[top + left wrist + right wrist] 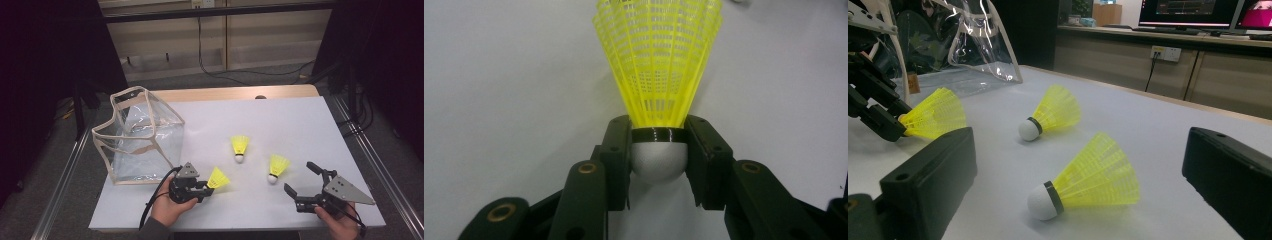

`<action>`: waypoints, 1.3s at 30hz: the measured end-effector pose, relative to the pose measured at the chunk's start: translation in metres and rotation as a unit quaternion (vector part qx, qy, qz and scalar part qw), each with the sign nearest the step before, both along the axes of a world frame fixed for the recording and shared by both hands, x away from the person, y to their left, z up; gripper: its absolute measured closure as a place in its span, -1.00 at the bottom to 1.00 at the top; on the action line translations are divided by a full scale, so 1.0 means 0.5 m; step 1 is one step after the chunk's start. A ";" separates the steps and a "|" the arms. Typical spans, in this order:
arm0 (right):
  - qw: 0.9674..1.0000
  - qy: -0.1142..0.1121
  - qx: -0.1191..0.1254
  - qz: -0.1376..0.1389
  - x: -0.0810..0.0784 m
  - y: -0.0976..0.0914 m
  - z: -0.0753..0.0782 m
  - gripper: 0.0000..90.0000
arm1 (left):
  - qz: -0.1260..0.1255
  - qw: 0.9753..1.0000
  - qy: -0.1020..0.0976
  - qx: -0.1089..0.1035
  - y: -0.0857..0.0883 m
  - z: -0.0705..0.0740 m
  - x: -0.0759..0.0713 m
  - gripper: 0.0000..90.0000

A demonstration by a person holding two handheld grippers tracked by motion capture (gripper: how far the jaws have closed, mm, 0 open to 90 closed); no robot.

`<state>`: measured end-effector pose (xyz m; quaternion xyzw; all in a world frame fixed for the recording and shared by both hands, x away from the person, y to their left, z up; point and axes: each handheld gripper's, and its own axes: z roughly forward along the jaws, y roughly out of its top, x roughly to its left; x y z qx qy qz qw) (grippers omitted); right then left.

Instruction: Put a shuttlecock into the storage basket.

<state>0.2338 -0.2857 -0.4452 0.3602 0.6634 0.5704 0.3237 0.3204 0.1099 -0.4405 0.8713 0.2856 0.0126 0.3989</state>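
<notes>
Shuttlecock (658,75) number one is gripped at its white cork by the left tool (196,188), at about 7 o'clock on the table (300,120), just below the empty clear bag (137,135). Two more shuttlecocks (240,147) (276,167) are left lying near the centre, and the right tool (305,187) is held open at 5 o'clock, so the packing is judged barely begun.

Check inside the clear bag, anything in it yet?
The clear bag looks empty: its see-through walls show just the table beneath. All three shuttlecocks are outside it, one clamped in the left gripper. The bag's far bottom corner is too glary to tell.
</notes>
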 end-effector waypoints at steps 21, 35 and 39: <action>1.000 0.002 0.000 0.002 0.000 -0.001 0.000 -0.97 | 0.009 1.000 0.014 0.000 0.005 0.042 0.005 0.44; 1.000 0.003 0.005 -0.002 0.002 -0.003 -0.002 -0.99 | 0.005 1.000 0.028 -0.003 0.002 0.061 0.007 0.44; 1.000 0.005 0.007 -0.003 0.003 -0.004 -0.002 -0.99 | 0.005 1.000 0.028 -0.004 -0.001 0.067 0.010 0.44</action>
